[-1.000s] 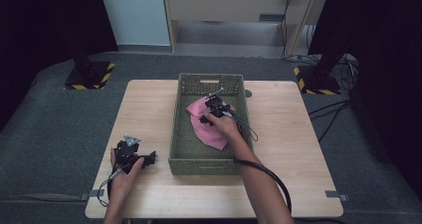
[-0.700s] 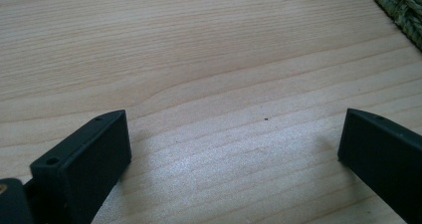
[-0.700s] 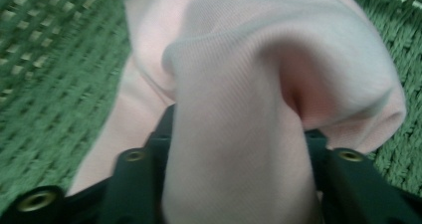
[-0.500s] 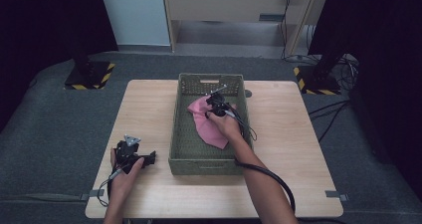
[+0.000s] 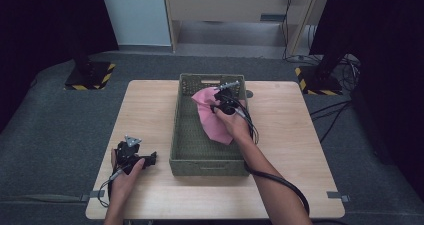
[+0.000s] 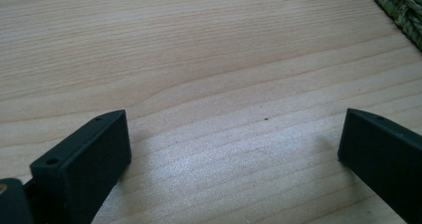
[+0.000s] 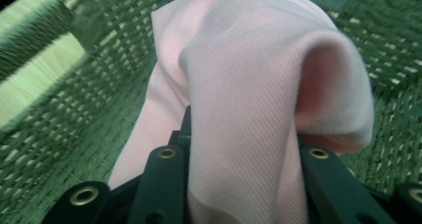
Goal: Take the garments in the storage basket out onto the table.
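A green woven basket (image 5: 186,135) sits mid-desk (image 5: 150,110), long side running near to far. The right claw (image 5: 218,104) is over the far part of the basket, clenched on a pink cloth (image 5: 212,117); the cloth hangs from it and trails toward the near right of the basket's inside. In the right gripper view the cloth (image 7: 249,99) bunches up between the two black jaws and drapes over them, with basket weave (image 7: 64,119) behind. The left claw (image 5: 148,161) rests on the desk near the left front corner, just left of the basket. In the left gripper view its jaws stand wide apart, released, with bare wood (image 6: 219,84) between them.
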The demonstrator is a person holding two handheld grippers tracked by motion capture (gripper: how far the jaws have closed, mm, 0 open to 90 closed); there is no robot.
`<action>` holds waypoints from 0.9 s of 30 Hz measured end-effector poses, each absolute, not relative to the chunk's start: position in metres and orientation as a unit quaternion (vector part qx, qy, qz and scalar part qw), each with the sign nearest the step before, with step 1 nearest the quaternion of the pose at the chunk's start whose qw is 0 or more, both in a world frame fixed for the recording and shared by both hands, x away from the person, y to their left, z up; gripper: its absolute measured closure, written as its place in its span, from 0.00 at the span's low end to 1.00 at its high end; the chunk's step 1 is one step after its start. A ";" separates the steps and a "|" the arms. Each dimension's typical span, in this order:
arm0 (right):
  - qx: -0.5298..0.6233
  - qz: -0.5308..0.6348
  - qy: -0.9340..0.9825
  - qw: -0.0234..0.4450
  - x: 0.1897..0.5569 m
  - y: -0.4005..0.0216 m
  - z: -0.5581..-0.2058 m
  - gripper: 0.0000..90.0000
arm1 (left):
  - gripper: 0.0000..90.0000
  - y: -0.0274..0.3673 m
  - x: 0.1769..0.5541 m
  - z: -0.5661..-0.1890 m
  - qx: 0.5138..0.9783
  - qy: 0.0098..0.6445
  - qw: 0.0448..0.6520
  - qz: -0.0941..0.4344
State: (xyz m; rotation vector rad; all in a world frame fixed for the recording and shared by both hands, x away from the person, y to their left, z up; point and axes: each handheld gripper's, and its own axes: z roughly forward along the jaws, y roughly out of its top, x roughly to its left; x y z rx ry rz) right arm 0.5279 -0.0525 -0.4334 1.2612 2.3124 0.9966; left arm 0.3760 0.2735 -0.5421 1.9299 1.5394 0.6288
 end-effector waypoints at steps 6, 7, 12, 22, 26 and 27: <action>0.435 0.354 0.811 0.165 0.525 -0.053 -0.427 0.76 | 0.00 0.273 0.376 -0.542 0.724 0.578 0.293 0.236; 0.434 0.355 0.811 0.166 0.525 -0.053 -0.425 0.76 | 0.00 0.273 0.376 -0.542 0.724 0.578 0.293 0.236; 0.429 0.359 0.811 0.171 0.522 -0.054 -0.418 0.76 | 0.00 0.273 0.376 -0.542 0.724 0.578 0.293 0.236; 0.417 0.366 0.813 0.175 0.513 -0.055 -0.404 0.77 | 0.00 0.273 0.376 -0.542 0.724 0.578 0.293 0.236; 0.411 0.370 0.814 0.177 0.508 -0.056 -0.398 0.77 | 0.00 0.273 0.376 -0.542 0.724 0.578 0.293 0.236; 0.409 0.371 0.814 0.177 0.507 -0.056 -0.396 0.77 | 0.00 0.273 0.376 -0.542 0.724 0.578 0.293 0.236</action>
